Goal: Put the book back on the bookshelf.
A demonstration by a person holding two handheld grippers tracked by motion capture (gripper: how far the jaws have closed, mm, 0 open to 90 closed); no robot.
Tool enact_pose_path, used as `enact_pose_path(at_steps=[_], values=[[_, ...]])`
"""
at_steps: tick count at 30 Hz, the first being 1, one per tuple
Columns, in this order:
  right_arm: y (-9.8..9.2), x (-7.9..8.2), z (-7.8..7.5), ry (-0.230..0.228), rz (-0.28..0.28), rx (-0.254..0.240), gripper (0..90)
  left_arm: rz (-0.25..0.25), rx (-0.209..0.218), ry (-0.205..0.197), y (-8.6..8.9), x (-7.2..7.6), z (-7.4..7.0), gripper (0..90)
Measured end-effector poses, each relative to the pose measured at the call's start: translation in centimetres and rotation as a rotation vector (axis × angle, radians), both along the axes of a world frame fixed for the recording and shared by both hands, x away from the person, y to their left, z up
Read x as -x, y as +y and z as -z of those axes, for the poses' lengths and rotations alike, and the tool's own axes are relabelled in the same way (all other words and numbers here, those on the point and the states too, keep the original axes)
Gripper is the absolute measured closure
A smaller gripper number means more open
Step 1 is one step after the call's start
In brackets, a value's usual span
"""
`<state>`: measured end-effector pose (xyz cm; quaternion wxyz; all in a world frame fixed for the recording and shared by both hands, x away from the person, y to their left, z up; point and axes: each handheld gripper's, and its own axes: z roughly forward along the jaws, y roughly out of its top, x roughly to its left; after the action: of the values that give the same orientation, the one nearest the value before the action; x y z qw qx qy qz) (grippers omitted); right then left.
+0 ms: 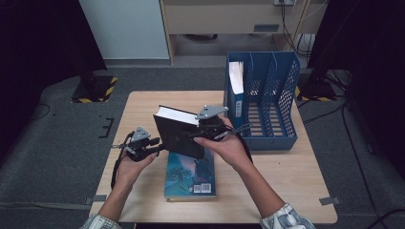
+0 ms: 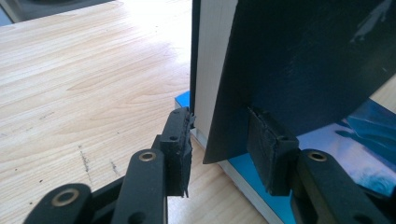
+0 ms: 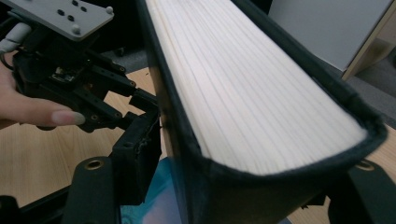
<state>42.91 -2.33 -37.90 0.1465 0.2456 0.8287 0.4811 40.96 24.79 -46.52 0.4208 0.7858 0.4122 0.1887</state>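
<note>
Black book [image 1: 179, 136]: a thick hardcover held tilted above the table [image 1: 296, 191], between the two grippers and over a blue book [image 1: 191, 179] that lies flat near the front edge.
Left gripper [image 1: 160, 149]: at the black book's lower left corner. In the left gripper view its jaws straddle that corner [image 2: 219, 140] — one pad at the pages, the other against the cover — and it looks gripped, though a sliver of gap on the page side leaves some doubt.
Right gripper [image 1: 200, 133]: on the right side of the black book. In the right gripper view the spine end [image 3: 261, 177] sits between the jaws; the left pad is close beside the cover, but I cannot tell whether the pads press.
Weight: probably heavy for its size — a dense block of pages [image 3: 243, 79].
Stiffness: boards look rigid, so it should not sag, but an unclamped cover could swing open.
Surface: matte cover, likely fair grip for rubber pads.
Where to hold: across both covers near the spine, so the pages stay shut.
File rack [image 1: 270, 98]: blue, at the table's right rear, well apart from the black book, with a binder [image 1: 235, 90] in its left slot.
</note>
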Motion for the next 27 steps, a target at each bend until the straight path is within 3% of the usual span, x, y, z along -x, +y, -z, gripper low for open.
enact_pose_path(at_steps=[7,14,18,22,27], values=[[0.2,0.1,0.1,0.004,0.003,-0.003,35.5,-0.017,-0.002,0.007,-0.1,-0.4,0.3,58.6],[0.8,-0.2,0.4,0.008,0.007,-0.004,35.2,-0.041,-0.009,-0.012,0.4,0.4,0.7,55.7],[1.2,-0.5,0.6,0.007,0.020,-0.004,34.2,-0.044,-0.015,-0.007,1.4,1.6,1.3,47.3],[1.3,-0.5,0.6,0.008,0.032,-0.009,33.4,-0.048,0.010,0.001,2.6,2.8,2.1,28.4],[1.4,-0.5,0.7,0.012,0.052,-0.020,31.6,-0.084,-0.025,0.051,3.5,2.5,3.1,13.9]])
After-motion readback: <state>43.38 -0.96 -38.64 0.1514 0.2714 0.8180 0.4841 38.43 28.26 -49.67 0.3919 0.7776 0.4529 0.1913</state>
